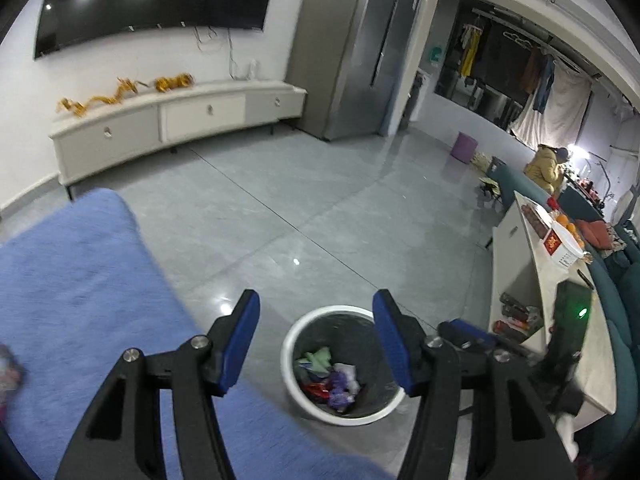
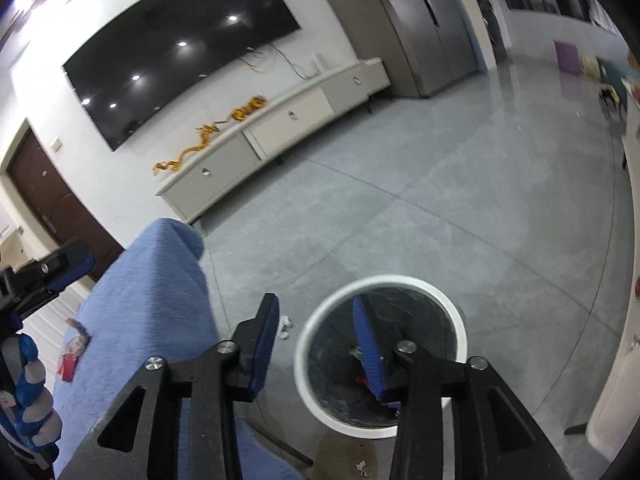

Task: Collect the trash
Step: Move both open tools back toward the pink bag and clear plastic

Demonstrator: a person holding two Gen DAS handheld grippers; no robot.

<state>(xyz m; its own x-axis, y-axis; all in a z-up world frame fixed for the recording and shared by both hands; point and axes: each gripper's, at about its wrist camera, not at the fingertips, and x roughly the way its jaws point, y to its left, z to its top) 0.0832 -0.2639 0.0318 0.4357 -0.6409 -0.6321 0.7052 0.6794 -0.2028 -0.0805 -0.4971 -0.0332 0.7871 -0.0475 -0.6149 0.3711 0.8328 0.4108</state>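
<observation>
A white round bin (image 1: 304, 402) with a black liner stands on the grey floor and holds several wrappers (image 1: 332, 380). My left gripper (image 1: 316, 320) is open and empty above the bin's near rim. My right gripper (image 2: 316, 322) is open and empty, hovering over the same bin (image 2: 320, 408). A red and white wrapper (image 2: 74, 350) lies on the blue cloth surface (image 2: 160, 300). A small white scrap (image 2: 285, 326) lies on the floor left of the bin. The right gripper also shows in the left wrist view (image 1: 468, 330).
The blue cloth surface (image 1: 80, 280) fills the left side. A white low table (image 1: 560, 300) with boxes and oranges stands to the right. A TV cabinet (image 1: 168, 120) runs along the far wall. A purple bin (image 1: 464, 146) stands far off.
</observation>
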